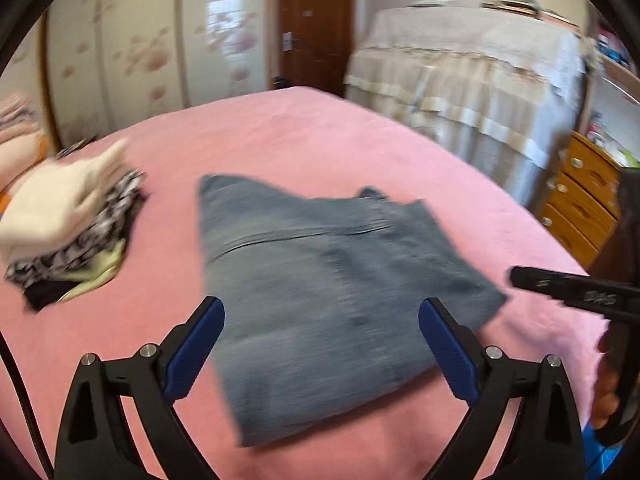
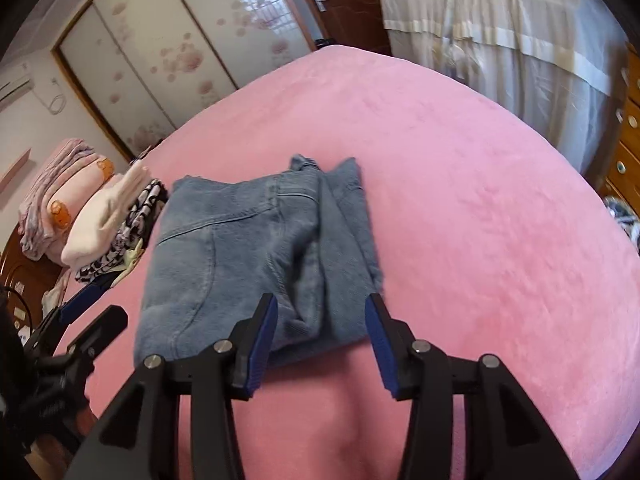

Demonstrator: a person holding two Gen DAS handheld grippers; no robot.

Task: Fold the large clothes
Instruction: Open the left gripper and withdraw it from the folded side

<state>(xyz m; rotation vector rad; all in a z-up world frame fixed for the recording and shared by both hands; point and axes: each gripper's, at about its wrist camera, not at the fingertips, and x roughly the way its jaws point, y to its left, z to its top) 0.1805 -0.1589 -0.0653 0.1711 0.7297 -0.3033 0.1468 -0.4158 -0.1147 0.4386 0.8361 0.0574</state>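
Tongs first: my left gripper (image 1: pixel 322 344) has its jaws spread wide with nothing in them, and my right gripper (image 2: pixel 322 336) is parted too, holding nothing, both hovering at the near edge of the folded jeans (image 2: pixel 256 256). Jeans lie flat on the pink bed (image 2: pixel 480 208). Beyond them to the left I see a stack of folded clothes (image 1: pixel 68 216), then the wardrobe (image 2: pixel 160 48) at the back.

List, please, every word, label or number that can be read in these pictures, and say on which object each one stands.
"DAS": pale letters on the black body of the right hand-held gripper, seen in the left wrist view; blurred, so uncertain.
Smaller mark beside it: too blurred to read.
Folded jeans, pink bed cover, clothes pile: no readable text.
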